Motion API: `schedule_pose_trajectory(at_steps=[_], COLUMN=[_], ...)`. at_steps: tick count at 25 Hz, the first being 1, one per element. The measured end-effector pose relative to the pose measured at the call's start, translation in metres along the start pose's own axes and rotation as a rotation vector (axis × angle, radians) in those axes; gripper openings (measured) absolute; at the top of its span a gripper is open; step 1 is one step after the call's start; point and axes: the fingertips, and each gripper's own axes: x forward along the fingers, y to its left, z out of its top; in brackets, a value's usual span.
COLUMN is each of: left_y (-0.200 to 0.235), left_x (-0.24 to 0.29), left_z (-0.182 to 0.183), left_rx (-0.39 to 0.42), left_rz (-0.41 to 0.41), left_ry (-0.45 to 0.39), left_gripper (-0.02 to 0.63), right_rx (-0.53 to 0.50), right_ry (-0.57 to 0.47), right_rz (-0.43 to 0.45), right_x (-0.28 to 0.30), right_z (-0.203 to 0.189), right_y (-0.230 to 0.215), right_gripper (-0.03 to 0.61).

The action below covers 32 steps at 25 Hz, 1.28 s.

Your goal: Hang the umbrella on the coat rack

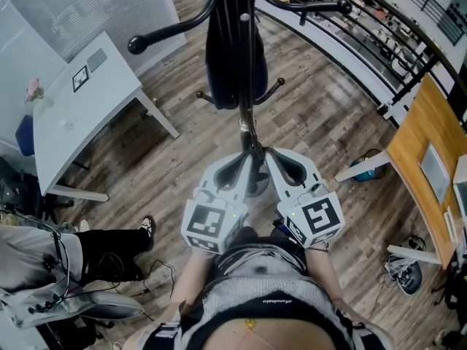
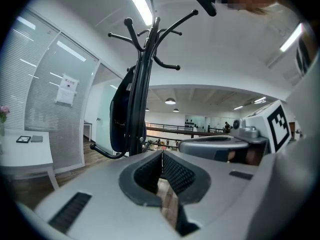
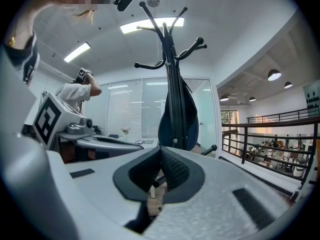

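In front of the person's waist, the left gripper [image 1: 246, 159] and the right gripper [image 1: 270, 155] are held side by side and roughly level, their tips angled inward toward each other and pointing at the coat rack [image 1: 248, 126]. The left gripper [image 2: 161, 154] has its two jaws pressed together at the tips with nothing between them. The right gripper [image 3: 161, 151] is likewise closed and empty. Each has smooth grey plastic shells, black ribbed pads and one cube with black-and-white square markers, two cubes in all [image 1: 211, 224] [image 1: 315, 219]. The one umbrella [image 1: 222, 64], folded into a dark, soft, teardrop-shaped bundle, hangs against the pole of the coat rack [image 2: 145, 84], apart from both grippers. It shows in both gripper views [image 2: 120, 114] [image 3: 187, 119]. The single rack [image 3: 170, 74] is slim black metal with several curved arms ending in round knobs. It stands on a wood-plank floor [image 1: 314, 115], beside one white table [image 1: 80, 115] with thin legs.
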Motion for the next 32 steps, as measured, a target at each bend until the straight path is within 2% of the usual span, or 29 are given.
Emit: schedule_pose_trajectory(at_steps=[25, 32], left_y=[0.0011, 0.006], left_x=[0.0, -0.0025], left_z=[-0.0066, -0.0031], left_rx=[-0.023, -0.02], left_rz=[-0.011, -0.001], left_ry=[0.022, 0.005], left_gripper=[0.008, 0.008], right_rx=[-0.008, -0.019], right_ry=[0.049, 0.045], right_rz=[-0.008, -0.028], right_x=[0.0013, 0.002], right_z=[-0.0096, -0.0093], right_y=[-0.0025, -0.0087], right_gripper=[0.003, 0.002])
